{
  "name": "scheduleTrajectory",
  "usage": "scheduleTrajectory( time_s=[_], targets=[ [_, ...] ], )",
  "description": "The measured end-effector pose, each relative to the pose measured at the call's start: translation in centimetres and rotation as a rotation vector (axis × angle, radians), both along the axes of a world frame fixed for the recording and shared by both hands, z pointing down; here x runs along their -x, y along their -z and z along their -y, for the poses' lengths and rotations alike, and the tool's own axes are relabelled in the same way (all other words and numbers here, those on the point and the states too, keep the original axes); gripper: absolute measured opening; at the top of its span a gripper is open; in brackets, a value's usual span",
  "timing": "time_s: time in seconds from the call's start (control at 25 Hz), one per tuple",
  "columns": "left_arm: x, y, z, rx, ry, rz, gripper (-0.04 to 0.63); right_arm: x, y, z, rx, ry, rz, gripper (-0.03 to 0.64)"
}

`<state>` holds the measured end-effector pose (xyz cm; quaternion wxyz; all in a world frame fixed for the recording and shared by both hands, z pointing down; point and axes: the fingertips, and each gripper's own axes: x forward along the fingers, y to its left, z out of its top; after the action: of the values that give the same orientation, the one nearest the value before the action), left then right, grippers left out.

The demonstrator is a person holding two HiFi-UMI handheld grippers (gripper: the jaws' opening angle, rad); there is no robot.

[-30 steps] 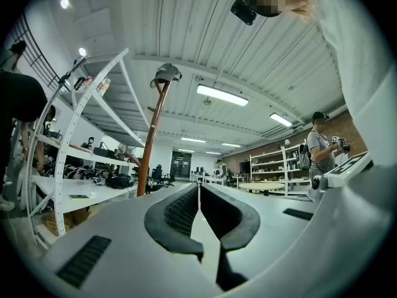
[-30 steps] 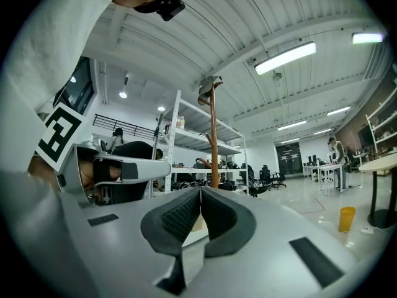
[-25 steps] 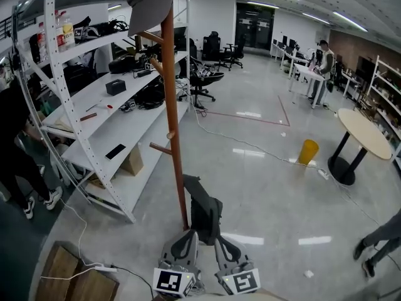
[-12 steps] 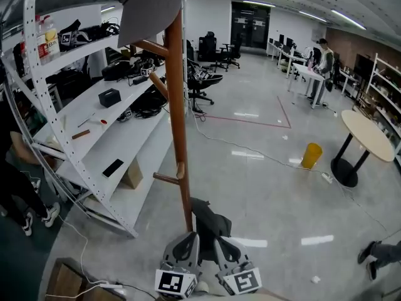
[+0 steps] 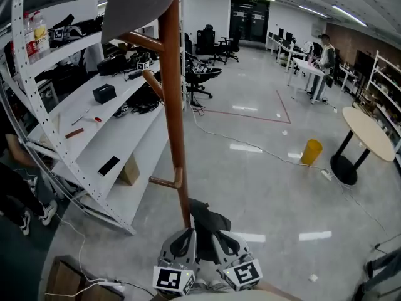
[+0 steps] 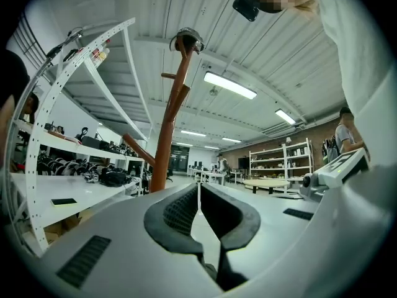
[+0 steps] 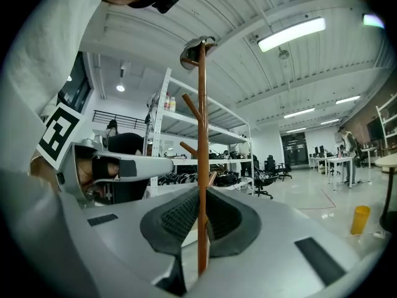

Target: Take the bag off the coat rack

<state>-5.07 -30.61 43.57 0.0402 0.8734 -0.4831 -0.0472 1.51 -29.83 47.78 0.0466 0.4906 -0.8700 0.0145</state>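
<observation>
The brown wooden coat rack (image 5: 173, 124) stands just ahead of me with a grey cap (image 5: 141, 8) on its top. At its foot sits a dark grey bag-like thing (image 5: 207, 218); whether it hangs or lies on the floor I cannot tell. My left gripper (image 5: 183, 238) and right gripper (image 5: 220, 237) are held low, side by side, just short of it. The left gripper (image 6: 197, 188) has its jaw tips together and holds nothing, with the rack (image 6: 169, 129) up to its left. The right gripper (image 7: 201, 194) is shut and empty, in line with the rack's pole (image 7: 201, 117).
White shelving (image 5: 94, 124) with small items runs along the left, right beside the rack. A wooden box (image 5: 69, 281) and a power strip (image 5: 106, 285) lie at lower left. A person's legs (image 5: 19, 193) are at far left. Farther right stand a yellow bin (image 5: 310, 151) and a round table (image 5: 369, 133).
My view has moved closer to the rack, so the pole and cap loom larger. Both grippers stay low and shut. The person walking at the right has almost left the frame.
</observation>
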Motion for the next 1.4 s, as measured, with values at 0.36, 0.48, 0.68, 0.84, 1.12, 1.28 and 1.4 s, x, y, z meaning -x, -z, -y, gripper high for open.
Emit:
scheduleTrajectory(
  time_s=[0.36,0.48,0.68,0.84,1.12,1.28,1.4],
  targets=[
    [0.8,0.8,0.7,0.005,0.075,0.011,0.028,-0.9,-2.7,6.9,0.105,0.146,-0.119,0.184],
    [1.7,0.3,0.7,0.019,0.106,0.014,0.028,-0.6,-6.1,9.3,0.207,0.222,-0.192,0.199],
    [3.5,-0.7,0.6,0.059,0.167,0.019,0.028,0.5,-12.0,12.6,0.352,0.281,-0.278,0.213],
    [4.8,-1.0,0.5,0.069,0.212,0.028,0.028,2.6,-15.1,12.6,0.441,0.39,-0.329,0.213],
    [6.6,-1.6,0.1,0.102,0.268,0.032,0.028,3.9,-16.3,13.4,0.449,0.445,-0.437,0.209],
    [7.6,-1.6,-0.3,0.107,0.3,0.037,0.028,4.4,-16.8,13.3,0.408,0.473,-0.499,0.114],
    [7.8,-1.7,-0.4,0.11,0.311,0.04,0.028,4.6,-16.3,12.9,0.387,0.492,-0.496,0.06]
  ],
)
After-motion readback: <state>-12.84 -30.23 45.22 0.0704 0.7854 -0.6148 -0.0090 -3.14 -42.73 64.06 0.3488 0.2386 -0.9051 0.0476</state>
